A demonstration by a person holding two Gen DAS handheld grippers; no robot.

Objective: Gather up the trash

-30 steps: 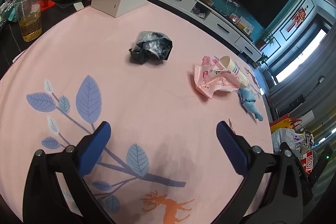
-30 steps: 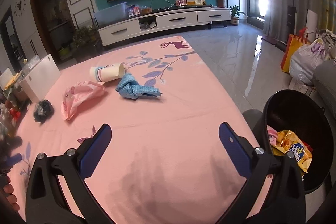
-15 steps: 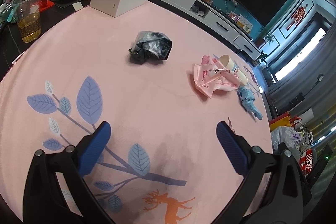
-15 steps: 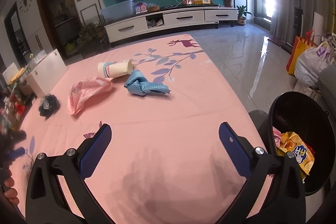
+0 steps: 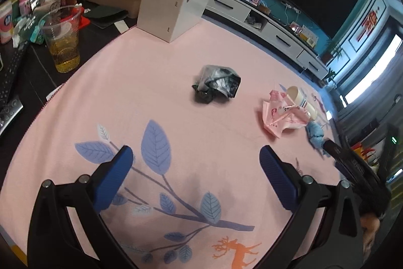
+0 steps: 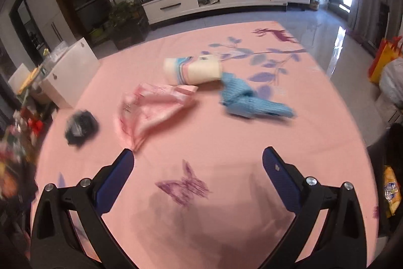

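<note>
On the pink tablecloth (image 5: 156, 82) lie a crumpled black bag (image 5: 216, 86), a pink plastic wrapper (image 5: 280, 117), a paper cup (image 5: 301, 101) on its side and a blue cloth (image 5: 314, 134). My left gripper (image 5: 194, 173) is open and empty, well short of the black bag. In the right wrist view the pink wrapper (image 6: 151, 106), the cup (image 6: 194, 69), the blue cloth (image 6: 249, 100) and the black bag (image 6: 80, 126) lie ahead. My right gripper (image 6: 197, 174) is open and empty, hovering near the wrapper's corner.
A white box (image 5: 173, 9), a plastic cup of yellow drink (image 5: 63, 42) and desk clutter stand at the table's far left. A black trash bin (image 6: 390, 183) with a yellow wrapper inside stands off the right edge. The right gripper's arm (image 5: 352, 168) shows at the left view's right edge.
My right gripper has swung left and forward over the table toward the pink wrapper; the bin slid to the frame's edge. My left gripper has shifted only slightly.
</note>
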